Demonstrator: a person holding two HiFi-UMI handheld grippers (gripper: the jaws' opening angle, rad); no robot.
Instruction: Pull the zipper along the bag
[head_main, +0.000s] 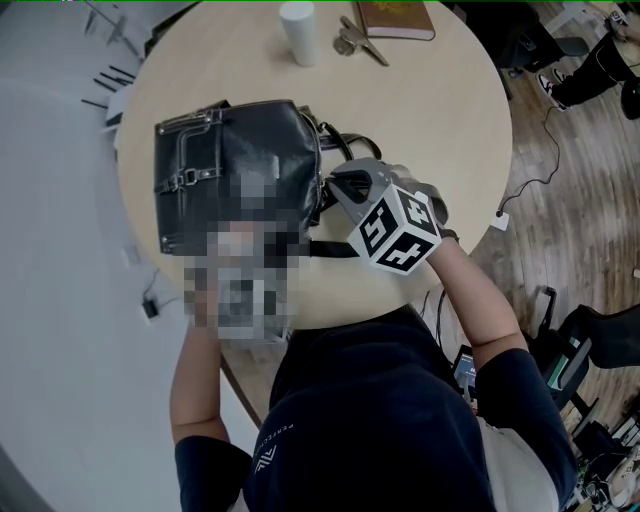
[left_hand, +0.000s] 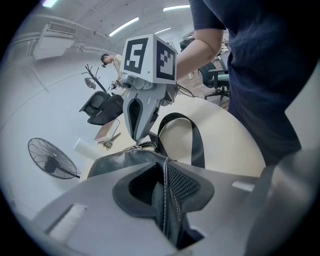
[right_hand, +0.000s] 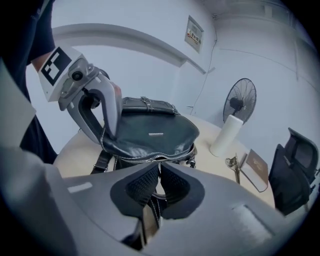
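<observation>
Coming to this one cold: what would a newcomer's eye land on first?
A black leather bag lies on the round table with both grippers on it. The left gripper clamps a stitched edge on the bag's near side, and the right gripper pinches the zipper pull at its right end. At the table's far edge a white cylinder stands beside a book.

Bright, even light; ceiling strips (left_hand: 124, 26) glow at 11 o'clock; both gripper views bulge, with dark corners.
</observation>
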